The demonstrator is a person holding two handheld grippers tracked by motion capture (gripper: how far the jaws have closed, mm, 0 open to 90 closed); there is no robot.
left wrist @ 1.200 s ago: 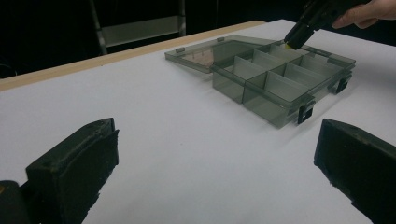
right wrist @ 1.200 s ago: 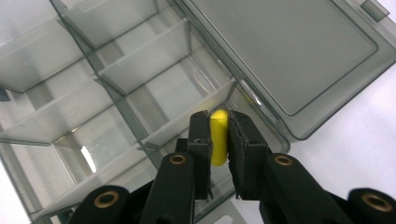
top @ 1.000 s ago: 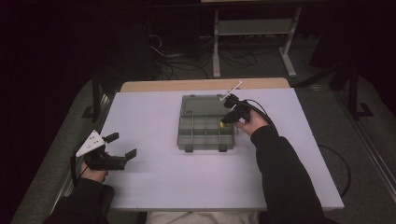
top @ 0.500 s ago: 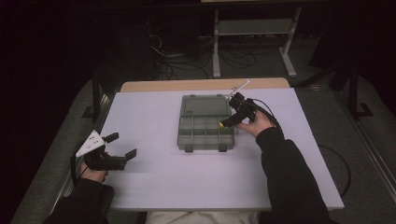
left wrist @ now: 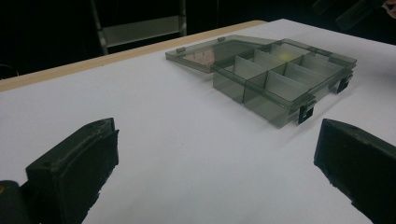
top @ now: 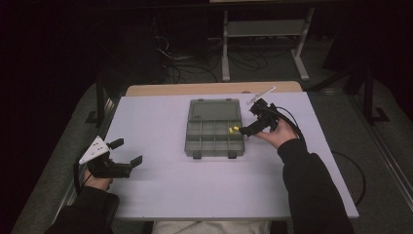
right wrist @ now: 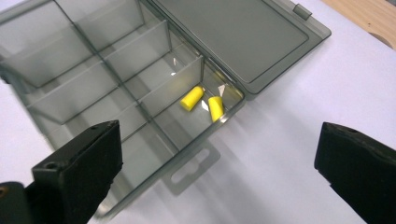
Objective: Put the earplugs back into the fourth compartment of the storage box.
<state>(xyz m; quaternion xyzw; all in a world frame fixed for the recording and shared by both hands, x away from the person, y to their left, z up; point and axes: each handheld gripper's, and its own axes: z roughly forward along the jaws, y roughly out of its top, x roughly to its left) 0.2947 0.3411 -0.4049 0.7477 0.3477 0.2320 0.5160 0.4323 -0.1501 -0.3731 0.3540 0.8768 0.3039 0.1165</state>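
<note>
A smoky translucent compartment box lies mid-table with its lid folded flat behind it. Two yellow plugs rest in its back right compartment, one beside the other. My right gripper hovers at the box's right edge, a little above that compartment. Its jaws have just been opening and stand wide with nothing between them. My left gripper sits open near the table's front left, pointing at the box from a distance, with only bare surface between its jaws.
A white sheet covers the table, with a wooden edge along the back. On the dark floor beyond the table are a metal stand and cables. A black cable loops from the right gripper.
The right gripper's jaws opened and the hand drew a little to the right, away from the box. The yellow piece at its tips now lies in the compartment. The left hand stayed put.
</note>
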